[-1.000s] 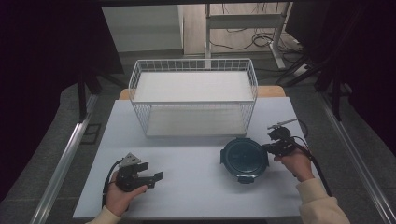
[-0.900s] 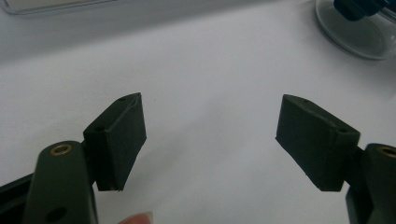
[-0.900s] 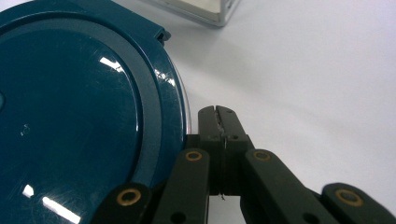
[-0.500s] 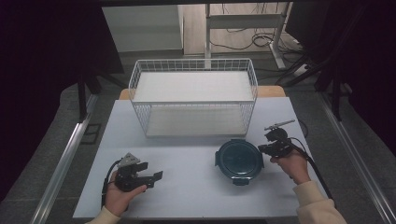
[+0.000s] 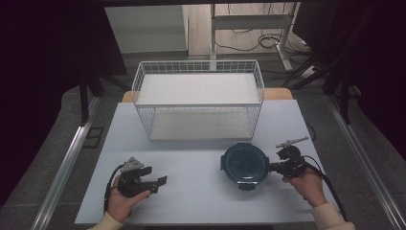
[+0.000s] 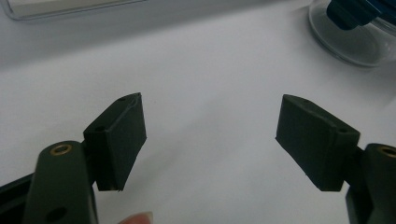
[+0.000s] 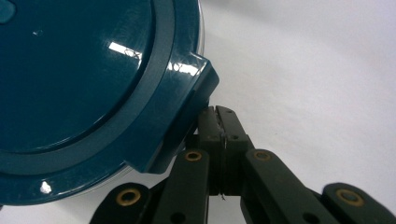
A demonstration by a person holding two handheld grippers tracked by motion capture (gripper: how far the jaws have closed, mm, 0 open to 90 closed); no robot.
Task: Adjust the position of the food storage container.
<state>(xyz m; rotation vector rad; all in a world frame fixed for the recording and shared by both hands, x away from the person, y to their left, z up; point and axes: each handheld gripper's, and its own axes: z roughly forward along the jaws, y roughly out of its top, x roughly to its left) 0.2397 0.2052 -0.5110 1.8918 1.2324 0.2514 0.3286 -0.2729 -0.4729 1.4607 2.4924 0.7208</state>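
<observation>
Pushing seems to be the step in hand: the right gripper [image 7: 219, 135] has its jaws pressed together with nothing between them, and their closed tips touch a side tab of the container [image 5: 245, 163], just under the teal lid [image 7: 84, 74]. Seen from above, the container sits directly to the left of this gripper [image 5: 276, 166], on the table [image 5: 191, 201], and the basket [image 5: 198, 103] stands beyond it, apart from it. I judge that the container is being nudged sideways toward the middle of the table, not lifted, because the jaws hold nothing.

The left gripper [image 6: 210, 135] has its jaws apart and empty, over bare table; the container's glass side [image 6: 350, 44] shows far ahead of it and to the right. From above, this gripper [image 5: 158, 182] rests in the hand [image 5: 122, 201], well apart from the container.

For the next move, I think the closed tips must stay low against the tab, so the container slides without tipping. To lift it into the basket, a true grip on the rim or a tab is needed first.
</observation>
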